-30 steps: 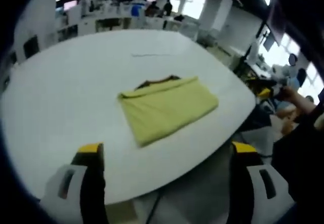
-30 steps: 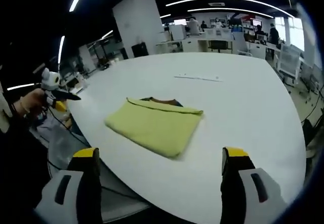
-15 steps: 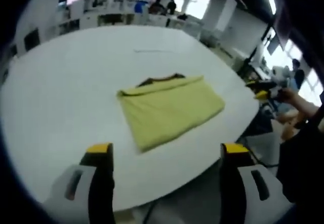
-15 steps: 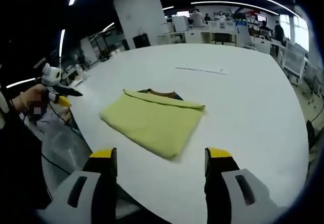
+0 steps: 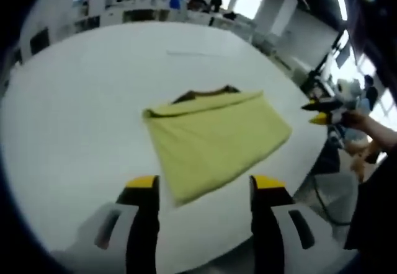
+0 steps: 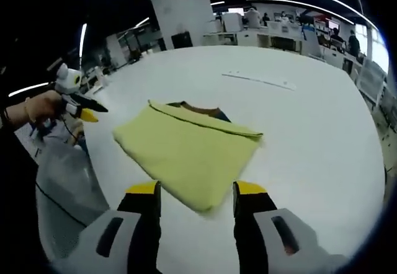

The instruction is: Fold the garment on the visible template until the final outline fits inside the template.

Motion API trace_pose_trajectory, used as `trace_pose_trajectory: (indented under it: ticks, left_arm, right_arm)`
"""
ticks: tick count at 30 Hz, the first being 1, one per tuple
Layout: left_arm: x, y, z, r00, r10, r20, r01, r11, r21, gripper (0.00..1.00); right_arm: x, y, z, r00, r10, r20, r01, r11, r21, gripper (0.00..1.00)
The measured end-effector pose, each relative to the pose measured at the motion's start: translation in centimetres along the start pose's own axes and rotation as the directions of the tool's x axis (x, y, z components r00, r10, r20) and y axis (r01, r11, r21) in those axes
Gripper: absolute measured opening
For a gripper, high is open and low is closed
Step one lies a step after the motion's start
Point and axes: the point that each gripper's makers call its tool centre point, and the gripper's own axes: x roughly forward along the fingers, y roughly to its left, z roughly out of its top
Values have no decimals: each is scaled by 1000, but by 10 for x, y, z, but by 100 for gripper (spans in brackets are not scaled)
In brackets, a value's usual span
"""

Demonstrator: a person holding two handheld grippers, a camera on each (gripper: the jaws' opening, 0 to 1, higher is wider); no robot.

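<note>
Left gripper view
Table: large white round-edged tabletop, office desks far behind.
Garment: folded yellow-green cloth rectangle lying flat near the table's middle; a dark brown collar edge peeks out at its far side.
Left gripper: yellow-tipped black jaws stand apart with a clear gap, nothing between them; tips hang just short of the garment's near corner, touching cannot be told.
Right gripper: seen at the right rim in a person's hand, off the table edge; jaw gap cannot be told.

Right gripper view
Garment: same folded cloth, flat on the white table, brown collar at far edge.
Thin line marking: on the tabletop well beyond the garment.
Right gripper: jaws parted, empty, tips over the garment's near corner.
Left gripper: at the left rim, held in a hand, beside the table edge.
</note>
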Motion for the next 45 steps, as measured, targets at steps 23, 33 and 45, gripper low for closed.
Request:
trace_pose_trajectory:
  ticks: [23,33,45]
  left_arm:
    - [97,22,24,1000,24,-18,-22,998,63,28]
    - [114,37,35,998,67,15,-68,996,57,26]
    - [123,47,50,997,71,35,-73,995,63,23]
  right_arm:
    - [83,-34,7,998,-37,-51,33,995,-91,31]
    - [110,-47,14,997,-55,-48,50,994,-93,28]
    - [129,-60,26,998,-64,-26,61,994,-92,24]
